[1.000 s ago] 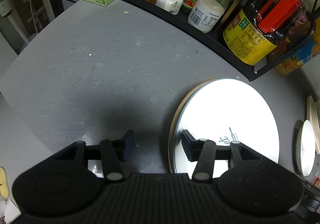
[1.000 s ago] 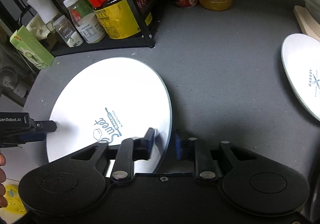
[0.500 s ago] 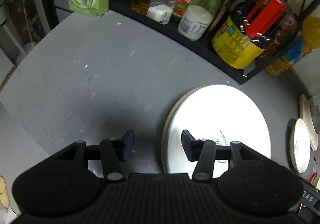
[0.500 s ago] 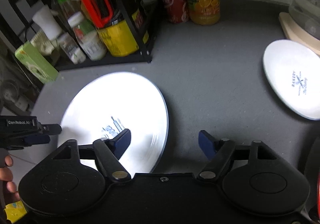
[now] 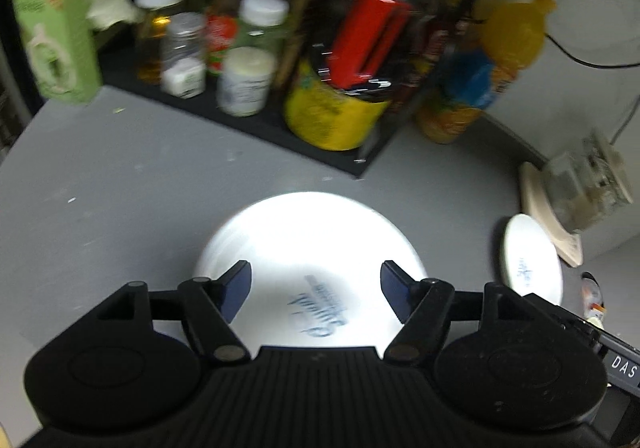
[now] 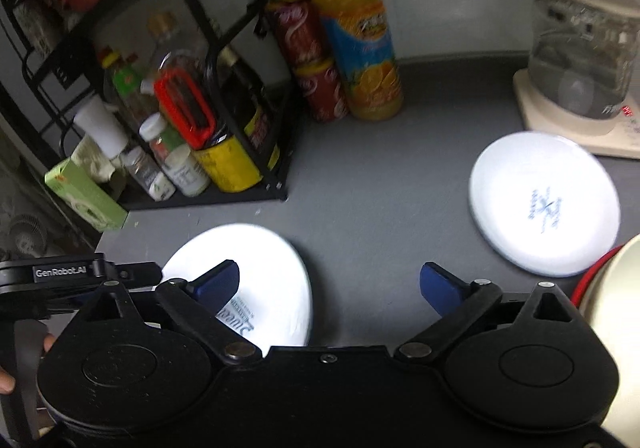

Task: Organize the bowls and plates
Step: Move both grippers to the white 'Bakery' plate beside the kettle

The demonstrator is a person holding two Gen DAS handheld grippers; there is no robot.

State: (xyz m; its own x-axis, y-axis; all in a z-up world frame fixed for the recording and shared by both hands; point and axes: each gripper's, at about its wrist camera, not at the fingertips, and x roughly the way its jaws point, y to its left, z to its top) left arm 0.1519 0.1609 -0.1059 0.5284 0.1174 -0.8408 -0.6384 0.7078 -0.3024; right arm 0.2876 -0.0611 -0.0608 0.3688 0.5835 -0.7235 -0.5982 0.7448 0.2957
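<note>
Your left gripper (image 5: pixel 316 288) hangs wide open over the large white plate (image 5: pixel 308 248), which lies flat on the grey counter (image 5: pixel 120 176) directly below and btwn its blue pads (image 5: pixel 236 284); nothing gripped. Your right gripper (image 6: pixel 330 284) is spread just as wide, also empty; the same plate (image 6: pixel 264 268) sits under its left finger, bare counter under the right one. A smaller white plate (image 6: pixel 544 204) lies well ahead and to the right of the right gripper, near a cream appliance base (image 6: pixel 560 128). Condiment rack (image 6: pixel 224 152) stands ahead-left. Both views are motion-blurred.
</note>
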